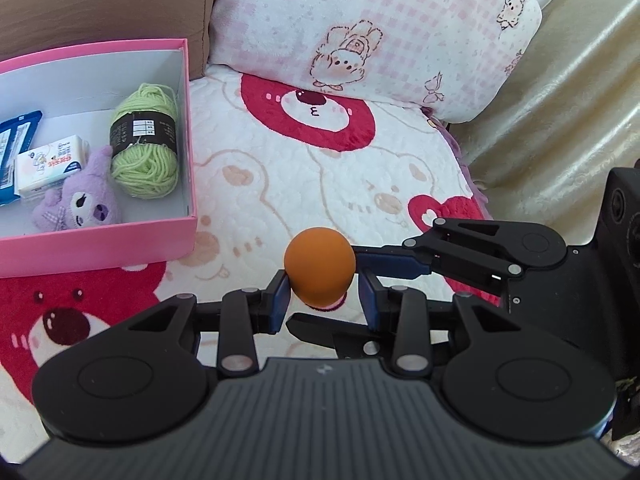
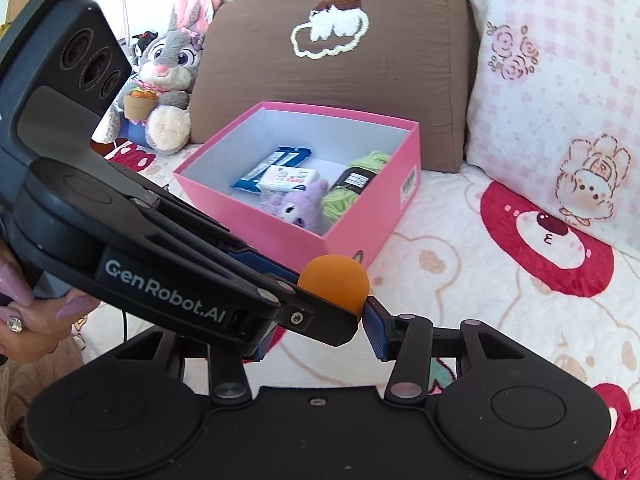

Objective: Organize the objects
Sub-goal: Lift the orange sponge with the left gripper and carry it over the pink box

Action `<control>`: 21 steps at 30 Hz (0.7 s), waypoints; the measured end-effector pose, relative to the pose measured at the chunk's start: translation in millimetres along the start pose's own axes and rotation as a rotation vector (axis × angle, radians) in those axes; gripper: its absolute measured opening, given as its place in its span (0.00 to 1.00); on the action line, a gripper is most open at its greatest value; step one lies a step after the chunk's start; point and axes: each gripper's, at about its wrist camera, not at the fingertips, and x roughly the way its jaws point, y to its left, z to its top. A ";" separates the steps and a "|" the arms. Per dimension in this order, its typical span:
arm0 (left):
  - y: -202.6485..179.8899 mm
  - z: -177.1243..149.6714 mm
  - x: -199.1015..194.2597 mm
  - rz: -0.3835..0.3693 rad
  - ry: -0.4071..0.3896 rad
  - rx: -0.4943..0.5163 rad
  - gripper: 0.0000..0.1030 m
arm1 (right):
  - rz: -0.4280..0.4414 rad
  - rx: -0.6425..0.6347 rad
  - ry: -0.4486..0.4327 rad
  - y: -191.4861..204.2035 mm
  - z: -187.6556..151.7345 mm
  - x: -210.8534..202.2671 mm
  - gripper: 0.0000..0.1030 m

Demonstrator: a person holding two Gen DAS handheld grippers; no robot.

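Note:
An orange ball point(image 1: 320, 266) hangs above the quilt, pinched between the blue pads of my left gripper point(image 1: 324, 300), which is shut on it. My right gripper reaches in from the right; its fingers point(image 1: 392, 266) stand above and below the ball, wider than it, and do not press on it. In the right wrist view the ball point(image 2: 334, 280) sits at the tip of the left gripper point(image 2: 324, 304), just above the open right gripper point(image 2: 320, 332). The pink box point(image 1: 188, 120) point(image 2: 360, 216) lies to the left, holding green yarn point(image 1: 146, 140), a purple plush point(image 1: 80, 200) and small packets.
A brown cushion point(image 2: 340, 60) and a pink-and-white pillow point(image 1: 360, 32) stand behind the box on the bear-patterned quilt point(image 1: 280, 168). A grey bunny plush point(image 2: 168, 80) sits at the far left. A hand with lilac nails point(image 2: 24, 312) holds the left gripper.

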 end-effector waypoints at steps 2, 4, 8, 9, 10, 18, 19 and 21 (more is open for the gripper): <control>0.6 -1.8 -7.0 0.000 -0.001 0.001 0.34 | -0.001 -0.009 -0.002 6.9 1.3 -2.9 0.51; 1.6 -3.3 -13.5 -0.002 -0.002 0.004 0.34 | -0.002 -0.021 -0.003 13.5 2.6 -6.1 0.52; 2.0 -6.6 -29.9 -0.003 -0.018 0.006 0.34 | -0.001 -0.053 -0.012 25.8 8.6 -12.5 0.52; 2.5 -6.8 -33.7 -0.002 -0.023 0.006 0.34 | 0.000 -0.058 -0.017 28.6 10.6 -13.9 0.52; 3.4 -6.9 -38.0 -0.002 -0.028 0.008 0.34 | 0.003 -0.057 -0.020 30.9 12.3 -15.2 0.52; 13.5 -12.0 -70.9 0.009 -0.043 0.019 0.34 | 0.071 0.004 -0.021 47.8 21.1 -16.5 0.53; 14.4 -13.0 -73.8 0.013 -0.044 0.020 0.34 | 0.076 0.004 -0.019 50.1 21.5 -15.7 0.53; 16.8 -14.8 -79.5 0.018 -0.045 0.022 0.34 | 0.082 -0.004 -0.015 55.7 23.1 -13.7 0.52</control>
